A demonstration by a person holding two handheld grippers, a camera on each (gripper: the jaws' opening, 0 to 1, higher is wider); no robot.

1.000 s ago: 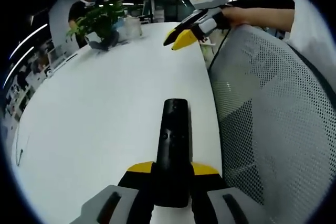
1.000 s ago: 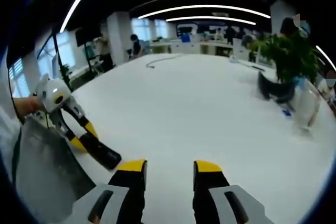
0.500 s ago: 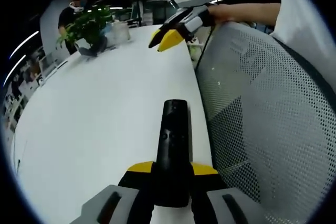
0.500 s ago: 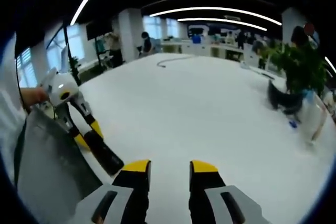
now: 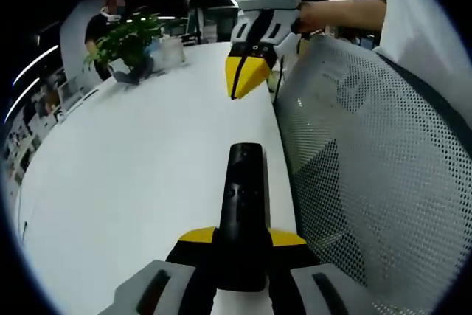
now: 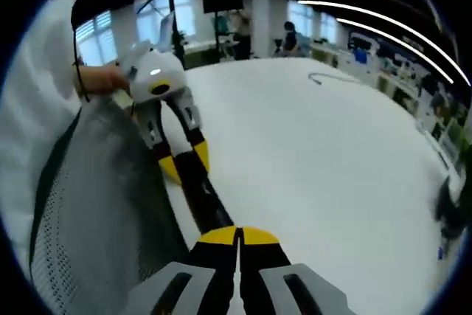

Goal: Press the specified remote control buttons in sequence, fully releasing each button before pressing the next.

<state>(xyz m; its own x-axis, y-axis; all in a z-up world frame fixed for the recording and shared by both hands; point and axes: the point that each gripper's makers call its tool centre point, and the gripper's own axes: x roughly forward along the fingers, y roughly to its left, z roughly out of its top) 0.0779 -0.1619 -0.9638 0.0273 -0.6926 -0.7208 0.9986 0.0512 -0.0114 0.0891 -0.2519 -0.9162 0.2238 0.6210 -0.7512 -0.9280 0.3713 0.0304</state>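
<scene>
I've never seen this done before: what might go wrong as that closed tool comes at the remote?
The long black remote control is clamped only at its near end by the left hand-held gripper, so a push could tip it. The closed right hand-held gripper has a broad yellow tip that may hit neighbouring buttons.

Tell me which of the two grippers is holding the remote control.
The left gripper: the black remote control sticks out forward from between its yellow-tipped jaws. The right gripper has its jaws closed together with nothing between them.

White gripper bodies, black fingers (image 5: pixel 198 271) with yellow tips, person's white sleeve (image 5: pixel 413 12)
</scene>
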